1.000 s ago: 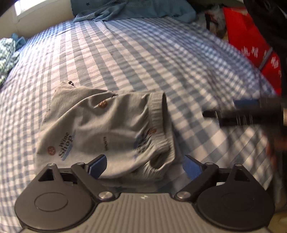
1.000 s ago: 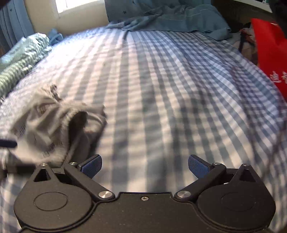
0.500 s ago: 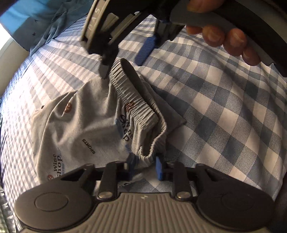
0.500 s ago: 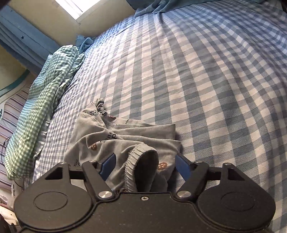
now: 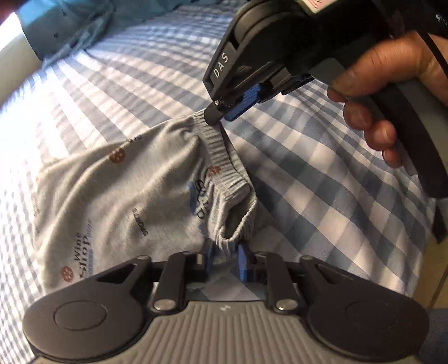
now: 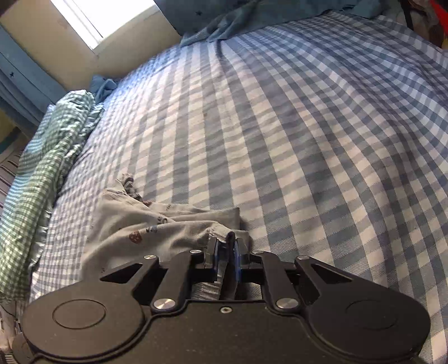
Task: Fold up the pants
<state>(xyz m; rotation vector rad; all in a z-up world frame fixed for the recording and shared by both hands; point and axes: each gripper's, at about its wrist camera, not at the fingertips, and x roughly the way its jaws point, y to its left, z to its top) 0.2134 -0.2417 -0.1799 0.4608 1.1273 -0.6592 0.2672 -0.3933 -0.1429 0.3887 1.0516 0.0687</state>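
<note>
Small grey printed pants (image 5: 126, 190) lie crumpled on the checked bed sheet (image 5: 322, 182), their ribbed waistband (image 5: 221, 165) toward the right. My left gripper (image 5: 226, 257) pinches the near fold of the waistband between its blue pads, and its jaws are opening slightly. My right gripper (image 5: 224, 112), held by a hand (image 5: 378, 92), grips the far end of the waistband. In the right wrist view, the right gripper (image 6: 225, 252) has a bunch of the pants (image 6: 156, 226) between its pads, and its jaws are closing on the cloth.
The blue and white sheet (image 6: 308, 126) stretches far beyond the pants. A green checked blanket (image 6: 47, 156) lies along the left edge. Teal cloth (image 6: 252, 19) is heaped at the far end under a bright window (image 6: 112, 19). The bed's edge (image 5: 431, 280) is close on the right.
Both grippers came down from open above the bed onto the waistband. The left closed on the near fold first, then the right closed on the far end.
</note>
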